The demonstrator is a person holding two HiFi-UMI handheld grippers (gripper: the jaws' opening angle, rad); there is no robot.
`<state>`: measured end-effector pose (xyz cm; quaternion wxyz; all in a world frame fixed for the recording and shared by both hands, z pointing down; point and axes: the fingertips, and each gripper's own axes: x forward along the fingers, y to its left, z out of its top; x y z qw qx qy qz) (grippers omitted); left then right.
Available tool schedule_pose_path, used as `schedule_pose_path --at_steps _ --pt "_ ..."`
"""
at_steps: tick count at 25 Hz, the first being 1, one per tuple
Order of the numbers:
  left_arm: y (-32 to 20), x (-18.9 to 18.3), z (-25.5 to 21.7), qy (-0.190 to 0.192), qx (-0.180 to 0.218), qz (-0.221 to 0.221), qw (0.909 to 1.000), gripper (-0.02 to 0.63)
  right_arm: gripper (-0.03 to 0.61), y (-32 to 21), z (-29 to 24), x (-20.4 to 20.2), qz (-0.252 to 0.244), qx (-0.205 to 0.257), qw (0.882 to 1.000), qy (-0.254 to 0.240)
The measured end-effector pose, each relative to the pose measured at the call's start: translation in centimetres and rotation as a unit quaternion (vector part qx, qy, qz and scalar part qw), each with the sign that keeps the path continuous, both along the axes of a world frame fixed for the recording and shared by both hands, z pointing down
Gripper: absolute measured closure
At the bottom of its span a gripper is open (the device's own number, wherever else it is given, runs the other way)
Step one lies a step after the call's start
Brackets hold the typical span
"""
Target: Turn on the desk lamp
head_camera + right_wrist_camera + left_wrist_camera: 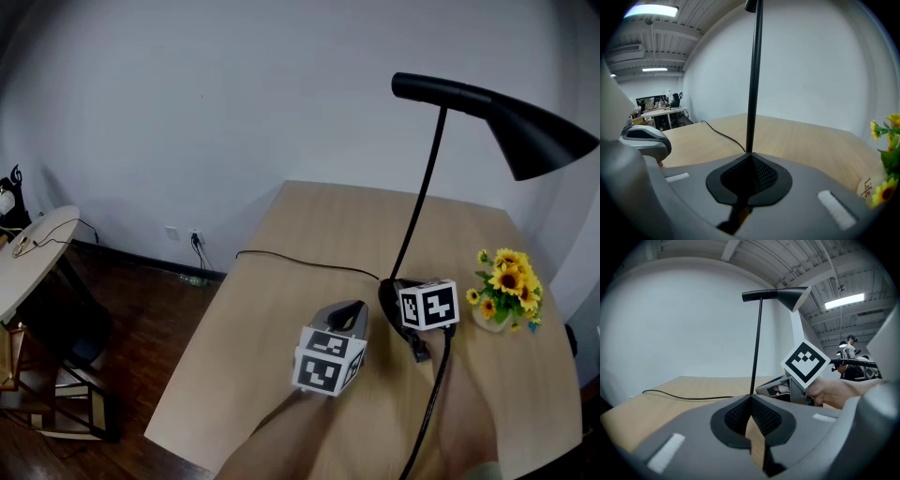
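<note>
On the table [309, 225], standing unlit near the flowers [506, 281]: lamp [427, 178]; hovering right gripper [750, 157] over its base [386, 292], 2 jaws closed together on nothing, tips just before the pole; holding left gripper [751, 399] just beside, likewise pinched, empty; probably risking missing the unseen switch; shoving sideways, tipping the lamp, or snagging the cord [300, 261].
</note>
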<state>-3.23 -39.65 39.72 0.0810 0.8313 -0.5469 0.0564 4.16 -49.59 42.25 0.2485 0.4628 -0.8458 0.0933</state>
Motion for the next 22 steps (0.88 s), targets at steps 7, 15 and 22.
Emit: schedule_pose_path --at_steps 7,15,22 --pt "0.1 0.7 0.0 -0.001 0.0 0.008 1.0 0.617 0.58 -0.5 0.8 0.2 0.012 -0.038 0.998 -0.046" --pt "0.2 0.6 0.0 -0.001 0.0 0.004 1.0 0.617 0.58 -0.4 0.8 0.1 0.011 -0.044 0.997 -0.061" --pt "0.0 0.8 -0.1 -0.001 0.001 0.005 1.0 0.617 0.58 -0.3 -0.6 1.4 0.037 -0.004 0.996 -0.086"
